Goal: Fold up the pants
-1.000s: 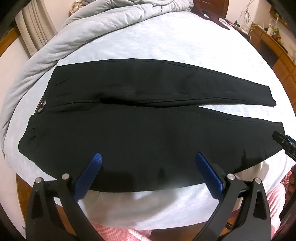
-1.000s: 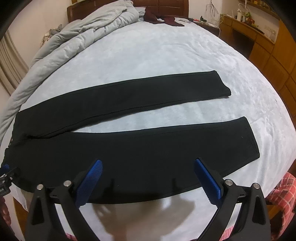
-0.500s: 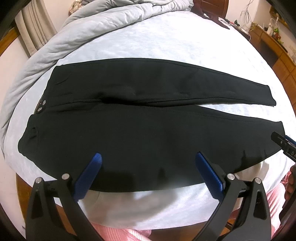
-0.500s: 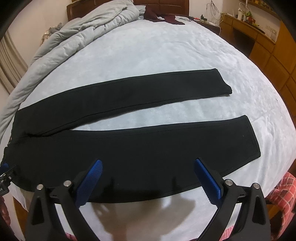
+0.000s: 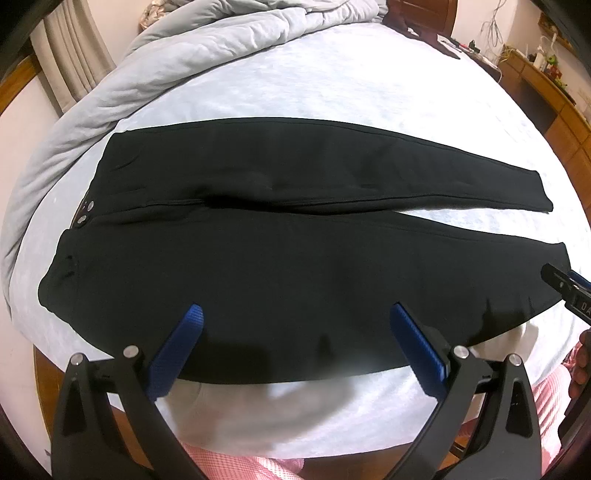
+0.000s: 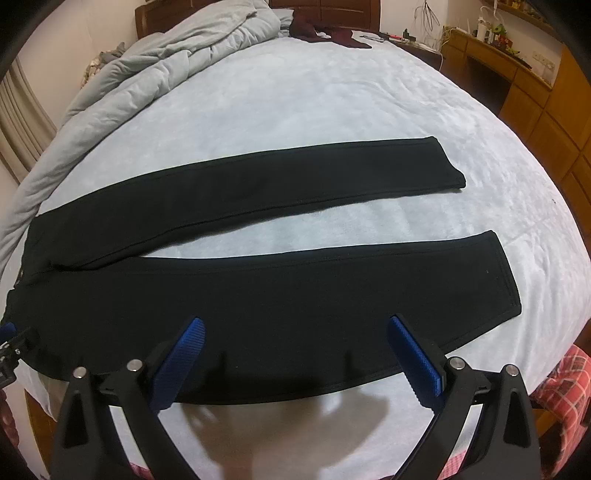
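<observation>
Black pants (image 5: 295, 258) lie flat and unfolded on the pale blue sheet of a bed (image 5: 351, 81), waistband toward the left, both legs running to the right with a narrow wedge of sheet showing between them. In the right wrist view the same pants (image 6: 280, 295) show their 2 hemmed cuffs, the far leg ending short of the near one. 2 small silver snaps (image 5: 85, 212) sit at the waistband opening.

The left tool (image 5: 295, 317) hangs over the near edge of the pants around the hip and thigh, its blue-padded fingers (image 5: 177, 347) spread wide with nothing between them. The right tool (image 6: 293, 328) hovers over the near leg, likewise wide open and holding nothing; its shadow falls on the sheet below. Part of the right tool (image 5: 569, 291) also shows at the right margin of the left view, carrying white letters that read "DA" before the frame cuts them off.

A rumpled grey duvet (image 5: 159, 62) is heaped along the far left of the bed. A dark red garment (image 6: 321, 31) lies near the headboard, and a wooden desk (image 6: 491, 55) with small items and cables stands at the right
</observation>
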Available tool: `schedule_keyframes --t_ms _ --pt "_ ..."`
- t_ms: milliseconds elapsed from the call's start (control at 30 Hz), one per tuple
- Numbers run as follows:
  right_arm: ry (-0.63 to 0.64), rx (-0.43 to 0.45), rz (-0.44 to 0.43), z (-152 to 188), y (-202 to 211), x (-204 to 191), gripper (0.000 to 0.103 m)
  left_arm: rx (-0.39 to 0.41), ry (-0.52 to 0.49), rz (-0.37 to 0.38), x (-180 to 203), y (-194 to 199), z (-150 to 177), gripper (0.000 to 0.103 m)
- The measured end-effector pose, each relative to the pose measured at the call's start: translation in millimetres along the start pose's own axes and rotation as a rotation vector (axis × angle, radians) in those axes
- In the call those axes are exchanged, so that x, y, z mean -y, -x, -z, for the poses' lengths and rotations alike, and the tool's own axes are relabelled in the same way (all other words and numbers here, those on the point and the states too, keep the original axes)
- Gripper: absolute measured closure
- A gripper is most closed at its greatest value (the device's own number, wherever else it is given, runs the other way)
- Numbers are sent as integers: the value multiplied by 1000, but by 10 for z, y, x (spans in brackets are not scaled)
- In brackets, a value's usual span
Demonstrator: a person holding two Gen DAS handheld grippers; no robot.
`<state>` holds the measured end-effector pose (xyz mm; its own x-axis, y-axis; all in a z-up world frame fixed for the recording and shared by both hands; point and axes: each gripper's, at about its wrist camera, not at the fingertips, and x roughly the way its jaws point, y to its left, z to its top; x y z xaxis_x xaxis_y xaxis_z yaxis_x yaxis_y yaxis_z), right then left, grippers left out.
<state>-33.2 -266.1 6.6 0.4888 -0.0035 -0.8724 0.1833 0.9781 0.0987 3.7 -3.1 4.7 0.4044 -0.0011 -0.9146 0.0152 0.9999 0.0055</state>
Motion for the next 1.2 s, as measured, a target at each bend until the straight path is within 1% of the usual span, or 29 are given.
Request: schedule_keyframes --t_ms 1200 --pt "-3 -9 -2 20 -43 10 4 -1 -9 -6 -63 -13 8 3"
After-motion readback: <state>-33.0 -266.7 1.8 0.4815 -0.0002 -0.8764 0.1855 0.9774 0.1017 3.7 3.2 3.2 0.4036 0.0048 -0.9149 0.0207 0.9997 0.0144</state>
